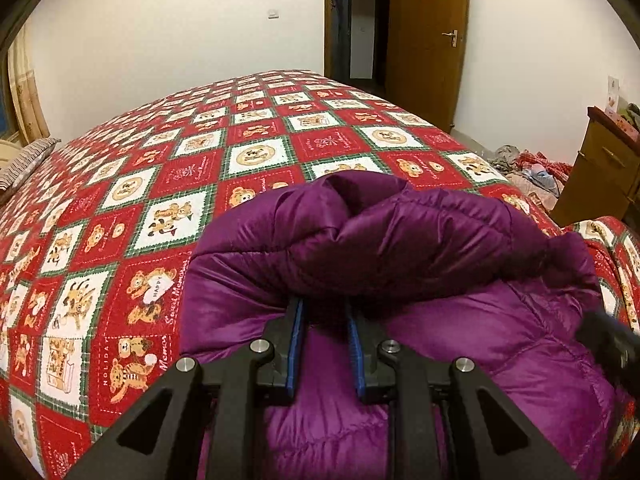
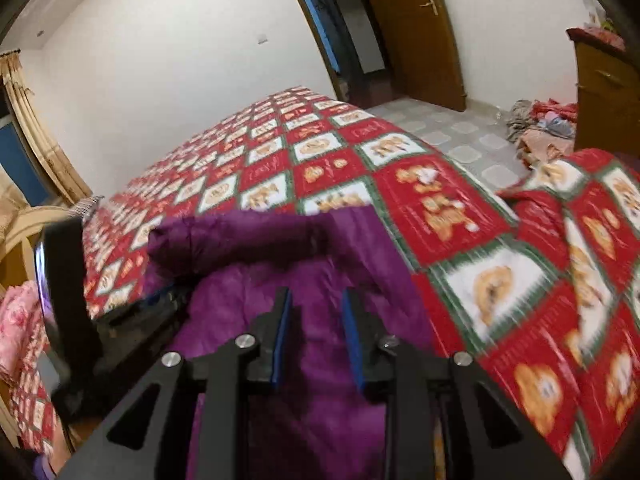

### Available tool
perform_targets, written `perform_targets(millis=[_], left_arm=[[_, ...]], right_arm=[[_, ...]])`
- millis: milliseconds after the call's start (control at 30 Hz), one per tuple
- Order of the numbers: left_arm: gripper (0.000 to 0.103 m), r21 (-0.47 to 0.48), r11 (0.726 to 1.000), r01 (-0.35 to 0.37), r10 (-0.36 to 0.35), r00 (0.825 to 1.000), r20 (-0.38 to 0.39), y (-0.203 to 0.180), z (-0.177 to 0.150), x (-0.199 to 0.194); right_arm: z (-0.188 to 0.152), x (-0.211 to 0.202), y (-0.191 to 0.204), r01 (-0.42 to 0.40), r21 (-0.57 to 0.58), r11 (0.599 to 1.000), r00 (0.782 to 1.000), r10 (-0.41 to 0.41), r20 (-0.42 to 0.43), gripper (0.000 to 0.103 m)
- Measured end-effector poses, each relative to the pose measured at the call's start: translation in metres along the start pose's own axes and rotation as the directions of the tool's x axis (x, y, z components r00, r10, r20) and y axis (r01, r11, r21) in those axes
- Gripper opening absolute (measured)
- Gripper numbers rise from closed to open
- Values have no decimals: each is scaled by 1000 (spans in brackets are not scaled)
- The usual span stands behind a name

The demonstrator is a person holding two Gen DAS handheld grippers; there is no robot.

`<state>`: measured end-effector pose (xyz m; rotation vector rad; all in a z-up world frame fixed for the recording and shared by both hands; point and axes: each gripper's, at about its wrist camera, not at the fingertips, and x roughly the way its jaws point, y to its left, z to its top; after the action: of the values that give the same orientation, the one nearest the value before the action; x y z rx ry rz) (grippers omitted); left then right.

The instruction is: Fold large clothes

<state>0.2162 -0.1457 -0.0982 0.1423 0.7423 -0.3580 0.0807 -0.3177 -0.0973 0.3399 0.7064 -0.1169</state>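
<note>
A purple padded jacket [image 1: 400, 248] lies partly folded on a bed with a red, white and green patchwork cover [image 1: 120, 208]. A thick fold of it is turned back toward me. My left gripper [image 1: 326, 306] is open, its blue-padded fingertips pushed under the edge of that fold, not clamped on it. In the right wrist view, my right gripper [image 2: 316, 294] is open and hovers just above the flat part of the jacket [image 2: 304, 272], with nothing between its pads. The left gripper's body [image 2: 132, 316] shows at the left there.
A pillow [image 1: 24, 164] lies at the bed's left end. A wooden door [image 1: 428, 40] and a dark doorway stand beyond the bed. A wooden cabinet [image 1: 604, 168] and a heap of clothes [image 2: 540, 124] on the tiled floor are at the right. The cover bunches at the near right [image 2: 580, 220].
</note>
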Motion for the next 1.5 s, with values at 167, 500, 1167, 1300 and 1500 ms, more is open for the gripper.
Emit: perform_targets(millis=[167,500,1167,1300,1500], left_arm=[[21,1,1000,0,0,1000,3,1,0,-1],[24,23,1000,14,-14,1000,-5,2,-2,-12],[83,-226,948,225,-233,972,-10,77,-50,-76],[83,-214,949,232,-239,971,-9,68,-49,-73],[86,-208,952,223,-231,973,-12,60,-49,-66]], right_arm=[[-11,17,-10,-10,66,998,1000,12,-24,28],[-14,24,-7,12,0,1000,1000,-12,-18,27],[-16,-13,-31,-108,7,994,979,108,-171,92],[-21,-3,-35,-146,50,988,971,153,-186,92],[-22,0,-29,-135,-18,991,974,130,-188,92]])
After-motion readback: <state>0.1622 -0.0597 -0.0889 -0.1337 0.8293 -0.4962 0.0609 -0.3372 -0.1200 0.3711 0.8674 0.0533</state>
